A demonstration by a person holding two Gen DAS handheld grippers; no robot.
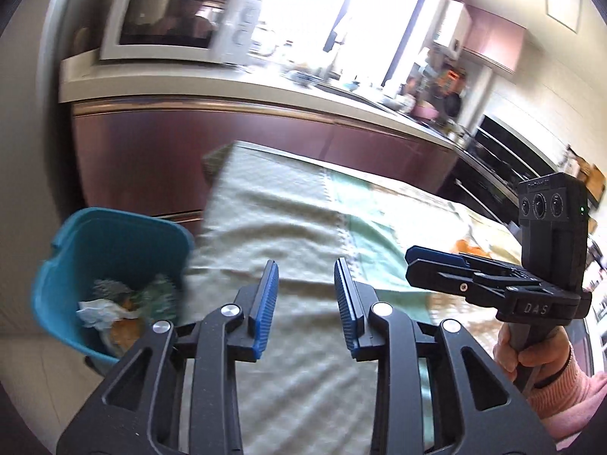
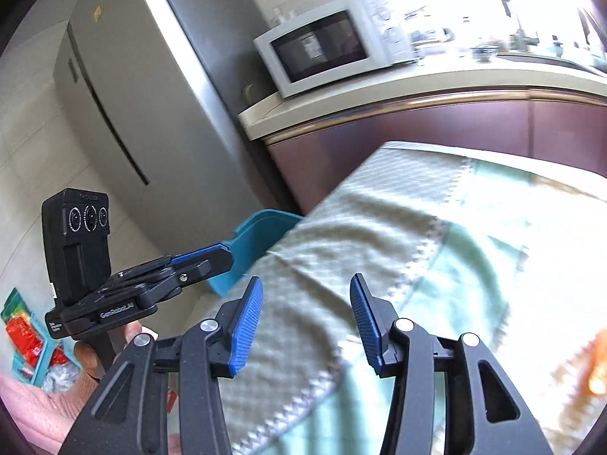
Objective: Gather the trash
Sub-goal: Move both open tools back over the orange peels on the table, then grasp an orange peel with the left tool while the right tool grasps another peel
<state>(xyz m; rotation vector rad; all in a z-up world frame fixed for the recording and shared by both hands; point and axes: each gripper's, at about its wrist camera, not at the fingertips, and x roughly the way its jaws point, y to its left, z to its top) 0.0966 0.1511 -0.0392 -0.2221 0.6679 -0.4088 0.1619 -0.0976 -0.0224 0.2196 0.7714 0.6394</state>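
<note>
A teal bin (image 1: 110, 250) stands on the floor at the table's left end; crumpled white paper (image 1: 100, 313) and orange and green scraps lie inside. Its rim also shows in the right wrist view (image 2: 261, 235). My left gripper (image 1: 305, 276) is open and empty above the table cloth (image 1: 288, 208), just right of the bin. My right gripper (image 2: 305, 295) is open and empty over the cloth (image 2: 379, 227); it also shows in the left wrist view (image 1: 413, 261). The left gripper shows in the right wrist view (image 2: 224, 258) beside the bin. An orange scrap (image 1: 468, 246) lies on the table behind the right gripper.
A kitchen counter (image 1: 265, 87) with maroon cabinets runs behind the table, with a white microwave (image 1: 170, 19) on it. A grey fridge (image 2: 125, 94) stands to the left. Red and green packets (image 2: 26, 333) lie on the floor at lower left.
</note>
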